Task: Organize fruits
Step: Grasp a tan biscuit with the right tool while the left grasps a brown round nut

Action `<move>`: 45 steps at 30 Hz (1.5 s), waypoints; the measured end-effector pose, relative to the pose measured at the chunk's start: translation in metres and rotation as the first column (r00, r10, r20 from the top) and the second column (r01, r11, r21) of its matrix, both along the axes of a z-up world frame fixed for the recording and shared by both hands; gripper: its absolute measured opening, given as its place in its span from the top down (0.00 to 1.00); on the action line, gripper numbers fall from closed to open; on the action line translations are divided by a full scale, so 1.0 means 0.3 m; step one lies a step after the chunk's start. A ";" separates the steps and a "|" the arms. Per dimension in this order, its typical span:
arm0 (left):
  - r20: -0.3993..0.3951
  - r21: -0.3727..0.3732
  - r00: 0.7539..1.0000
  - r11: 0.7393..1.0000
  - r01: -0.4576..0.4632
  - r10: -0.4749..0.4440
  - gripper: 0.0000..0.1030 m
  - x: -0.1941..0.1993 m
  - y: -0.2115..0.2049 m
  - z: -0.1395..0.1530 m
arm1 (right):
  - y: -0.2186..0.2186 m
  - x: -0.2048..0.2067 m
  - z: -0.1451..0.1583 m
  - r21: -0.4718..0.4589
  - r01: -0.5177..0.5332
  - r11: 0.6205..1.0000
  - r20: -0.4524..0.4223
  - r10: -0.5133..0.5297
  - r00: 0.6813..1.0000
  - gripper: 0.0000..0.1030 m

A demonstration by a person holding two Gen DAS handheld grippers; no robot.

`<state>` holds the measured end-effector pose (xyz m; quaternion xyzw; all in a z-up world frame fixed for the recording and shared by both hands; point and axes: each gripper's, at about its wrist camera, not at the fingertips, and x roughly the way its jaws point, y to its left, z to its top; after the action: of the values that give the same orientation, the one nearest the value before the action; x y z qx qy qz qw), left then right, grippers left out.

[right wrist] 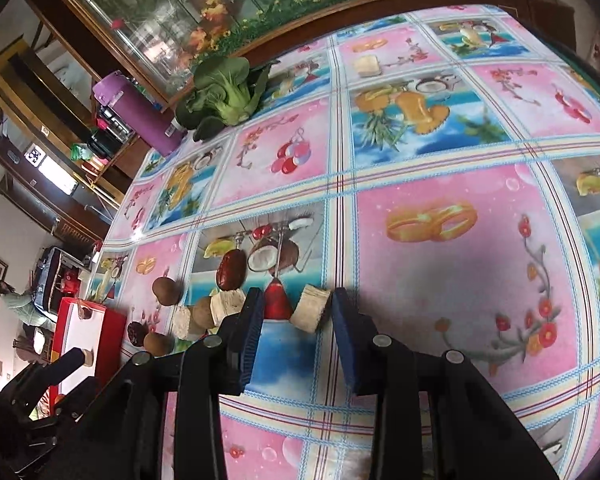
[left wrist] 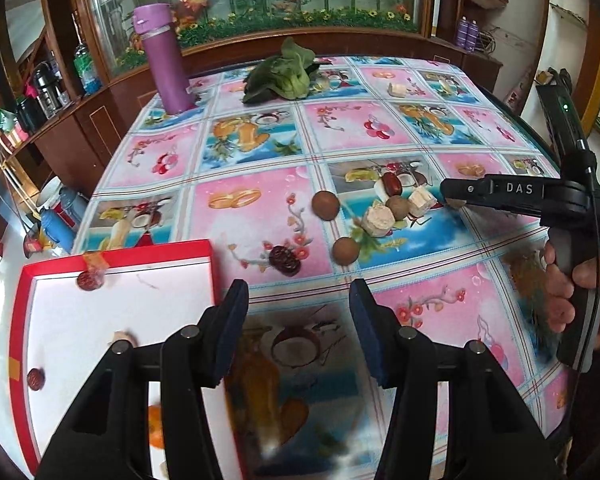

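With jaws wide, the right gripper (right wrist: 292, 312) reaches for a pale cut chunk (right wrist: 311, 307) among the loose fruits on the bench (right wrist: 440, 280); next, probably close and carry it to the red tray (left wrist: 116, 252), where the wide-open left gripper (left wrist: 296, 304) waits.

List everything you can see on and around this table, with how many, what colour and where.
Red tray: one, red rim with white floor, near left corner of the table.
Red dates: two in the tray, one dark one on the cloth beside it, one in the pile.
Round brown fruits: three, brown, mid-table.
Pale cut chunks: three, beige, in the pile.
Purple flask: one, far left.
Leafy green vegetable: one, far edge.
Tablecloth: pink and blue fruit print.
Left claw: open, by the tray's near right edge.
Right claw: open, one chunk between its fingertips.
Hand: on the right claw's handle.
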<state>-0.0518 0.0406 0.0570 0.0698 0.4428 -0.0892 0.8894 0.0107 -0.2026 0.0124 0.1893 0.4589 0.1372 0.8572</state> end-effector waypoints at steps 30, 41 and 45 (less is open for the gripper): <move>-0.108 -0.052 0.992 0.997 0.054 -0.059 0.77 0.186 -0.117 -0.137 | -0.075 0.001 0.014 0.221 -0.001 0.975 0.022 -0.004 1.000 0.89; 0.037 -0.108 0.999 0.994 -0.021 0.025 0.77 -0.062 0.015 0.040 | -0.091 -0.040 0.051 0.253 0.016 0.967 0.109 -0.044 0.993 0.89; 0.082 -0.116 0.992 0.989 -0.088 0.098 0.77 -0.165 0.123 0.088 | -0.049 -0.087 0.075 0.271 0.001 0.962 0.129 -0.038 0.991 0.89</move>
<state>-0.1012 0.0774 0.0833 0.0031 0.4005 -0.0691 0.9137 -0.0153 -0.2173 0.0348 0.2996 0.3759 0.2025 0.8532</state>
